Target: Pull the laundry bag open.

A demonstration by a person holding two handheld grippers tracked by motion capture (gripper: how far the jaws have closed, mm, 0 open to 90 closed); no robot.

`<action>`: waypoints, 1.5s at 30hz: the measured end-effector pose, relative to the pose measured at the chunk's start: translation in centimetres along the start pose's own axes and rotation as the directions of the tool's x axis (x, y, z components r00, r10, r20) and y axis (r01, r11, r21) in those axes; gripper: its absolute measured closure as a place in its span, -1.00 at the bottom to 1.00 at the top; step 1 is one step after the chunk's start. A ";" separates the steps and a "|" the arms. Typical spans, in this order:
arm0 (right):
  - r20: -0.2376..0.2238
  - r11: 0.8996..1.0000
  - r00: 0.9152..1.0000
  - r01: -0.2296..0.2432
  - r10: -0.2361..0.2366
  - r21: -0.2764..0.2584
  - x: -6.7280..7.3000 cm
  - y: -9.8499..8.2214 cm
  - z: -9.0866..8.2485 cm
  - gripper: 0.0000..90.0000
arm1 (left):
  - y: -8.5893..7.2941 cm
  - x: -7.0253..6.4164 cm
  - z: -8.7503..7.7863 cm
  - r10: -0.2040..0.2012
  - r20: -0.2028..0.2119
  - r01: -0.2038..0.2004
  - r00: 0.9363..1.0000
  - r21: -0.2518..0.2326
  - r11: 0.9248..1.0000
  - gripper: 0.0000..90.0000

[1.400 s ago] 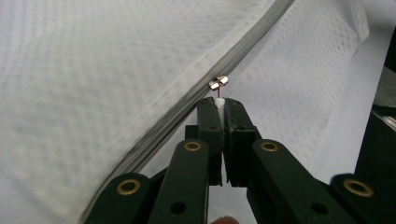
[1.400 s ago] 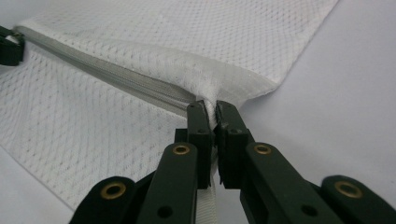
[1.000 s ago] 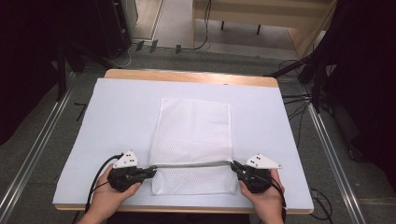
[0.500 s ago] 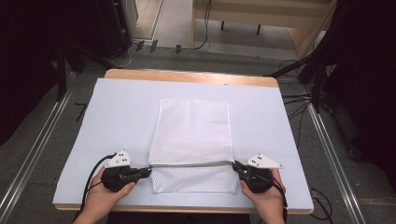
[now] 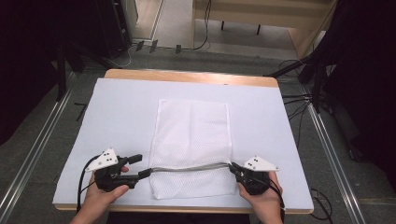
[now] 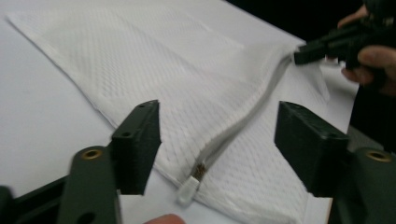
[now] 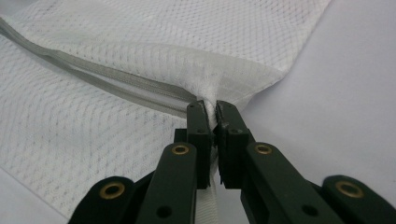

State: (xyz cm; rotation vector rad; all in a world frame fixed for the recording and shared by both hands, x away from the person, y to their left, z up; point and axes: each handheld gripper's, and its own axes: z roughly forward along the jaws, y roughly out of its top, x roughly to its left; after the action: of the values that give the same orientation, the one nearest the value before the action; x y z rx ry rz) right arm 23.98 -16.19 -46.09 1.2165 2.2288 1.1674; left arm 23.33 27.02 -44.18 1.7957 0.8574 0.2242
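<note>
A white mesh laundry bag [image 5: 192,140] lies flat in the middle of the table, with a grey zipper [image 5: 189,168] running across its near end. My right gripper [image 5: 235,168] is shut on the bag's right edge at the zipper's end [image 7: 211,106], pinching the mesh fabric. My left gripper [image 5: 138,166] stands open just left of the bag, its jaws wide apart. The white zipper pull [image 6: 188,189] lies between those jaws, untouched. The right gripper [image 6: 303,55] also appears at the far end of the zipper in the left gripper view.
The table [image 5: 116,116] is covered with a white sheet and has a wooden far edge [image 5: 187,77]. Cables and metal rails run on the floor around it. Bare surface lies left and right of the bag.
My left gripper has opened and drawn back a little to the left, letting go of the bag's left end. The right gripper has stayed shut in place.
</note>
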 end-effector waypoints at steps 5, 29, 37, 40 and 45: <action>-0.005 1.000 1.000 -0.010 0.010 -0.029 -0.2 -0.2 0.1 0.33 | 0.3 0.7 -1.3 -0.029 -0.064 0.024 0.998 -0.085 0.996 -0.61; 0.136 0.984 0.986 -0.077 0.099 -0.158 -5.1 -0.9 -2.6 -0.83 | -0.1 5.0 -5.8 -0.107 -0.191 0.066 0.976 -0.212 0.975 -0.76; 0.155 0.972 0.972 -0.145 0.174 -0.183 -7.6 -1.8 -3.6 -0.82 | -0.6 5.8 -5.9 -0.085 -0.237 0.045 0.968 -0.171 0.984 -0.83; 0.157 0.967 0.969 -0.157 0.190 -0.203 -8.2 -1.9 -4.2 -0.82 | -0.6 5.8 -6.1 -0.064 -0.264 0.022 0.962 -0.157 0.987 -0.84; 0.137 0.957 0.972 -0.155 0.192 -0.247 -8.7 -2.1 -5.3 -0.82 | -0.6 6.0 -6.3 -0.059 -0.250 0.020 0.967 -0.158 0.987 -0.88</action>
State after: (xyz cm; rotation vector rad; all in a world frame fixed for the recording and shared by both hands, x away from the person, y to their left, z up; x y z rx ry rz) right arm 24.52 -26.60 -45.28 1.3747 1.8382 1.3075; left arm 24.07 35.69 -43.68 1.6246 1.0266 0.4900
